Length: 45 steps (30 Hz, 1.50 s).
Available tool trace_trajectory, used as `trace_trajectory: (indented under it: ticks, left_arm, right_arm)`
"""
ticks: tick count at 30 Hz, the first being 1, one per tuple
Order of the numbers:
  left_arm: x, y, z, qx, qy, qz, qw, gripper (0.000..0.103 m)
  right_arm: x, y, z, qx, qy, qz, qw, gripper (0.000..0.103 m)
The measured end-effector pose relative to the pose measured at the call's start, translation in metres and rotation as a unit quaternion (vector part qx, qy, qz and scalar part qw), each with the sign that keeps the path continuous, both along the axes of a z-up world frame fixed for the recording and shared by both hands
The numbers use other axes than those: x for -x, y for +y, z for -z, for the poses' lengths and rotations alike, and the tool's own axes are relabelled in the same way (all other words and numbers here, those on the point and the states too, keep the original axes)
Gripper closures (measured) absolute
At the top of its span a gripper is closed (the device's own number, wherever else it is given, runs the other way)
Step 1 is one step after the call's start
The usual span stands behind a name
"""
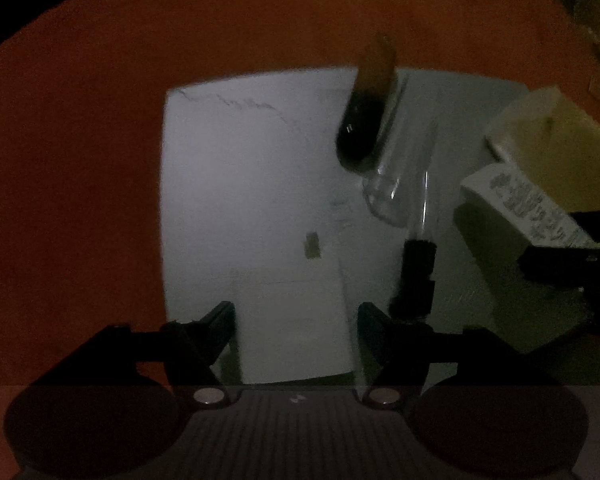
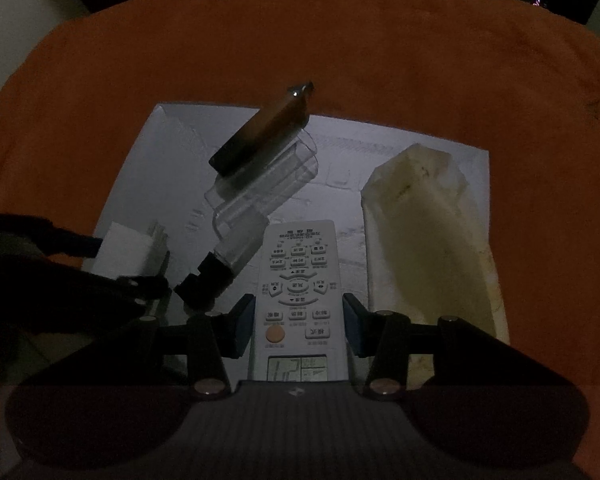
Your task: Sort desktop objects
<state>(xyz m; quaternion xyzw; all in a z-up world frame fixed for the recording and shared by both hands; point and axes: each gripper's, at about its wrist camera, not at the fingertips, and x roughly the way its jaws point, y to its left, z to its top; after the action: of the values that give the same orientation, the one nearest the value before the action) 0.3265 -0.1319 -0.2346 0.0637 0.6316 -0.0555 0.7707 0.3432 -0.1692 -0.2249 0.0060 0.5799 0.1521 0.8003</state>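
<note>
A white tray [image 2: 148, 152] lies on an orange cloth [image 2: 260, 40]. My right gripper [image 2: 298, 322] is shut on a white remote control [image 2: 298, 280], holding it over the tray's near edge. The remote also shows at the right of the left wrist view [image 1: 520, 216]. A clear bottle with a black cap [image 2: 244, 220] lies in the tray, with a dark flat bar [image 2: 264, 132] resting across it. My left gripper [image 1: 296, 320] is open and empty above the tray [image 1: 240, 180], left of the bottle [image 1: 404, 184] and the bar [image 1: 368, 108].
A yellowish crumpled bag [image 2: 424, 240] fills the tray's right side, seen also in the left wrist view [image 1: 556, 148]. A white block [image 2: 128, 252] sits at the tray's left near corner, by the left gripper's dark body. The cloth [image 1: 80, 160] surrounds the tray.
</note>
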Motion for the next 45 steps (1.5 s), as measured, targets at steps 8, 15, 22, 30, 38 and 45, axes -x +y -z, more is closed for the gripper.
trace_trajectory:
  ticks: [8,15,22,30,38,45]
  left_arm:
    - [0.012,0.011,-0.034,0.044,-0.058,0.001,0.9974,0.052]
    - [0.011,0.033,-0.069,0.08,-0.071,-0.034,0.9937,0.052]
    - [0.041,0.033,-0.103,0.117,-0.088,-0.008,0.9892,0.052]
    - [0.102,0.02,-0.149,0.137,-0.121,0.055,0.9816,0.052]
    - [0.155,0.0,-0.152,0.133,-0.11,0.113,0.9785,0.052]
    - [0.183,-0.016,-0.115,0.112,-0.061,0.154,0.9799,0.052]
  right_arm:
    - [0.001,-0.007,-0.021,-0.025,-0.02,0.008,0.999,0.055]
    - [0.003,-0.014,-0.039,-0.046,-0.033,0.013,0.998,0.056]
    - [0.029,-0.025,-0.068,-0.073,-0.051,-0.001,0.996,0.056]
    - [0.078,-0.037,-0.107,-0.097,-0.079,-0.037,0.991,0.056]
    - [0.13,-0.037,-0.113,-0.091,-0.078,-0.107,0.987,0.071]
    - [0.155,-0.038,-0.073,-0.079,-0.029,-0.132,0.988,0.093]
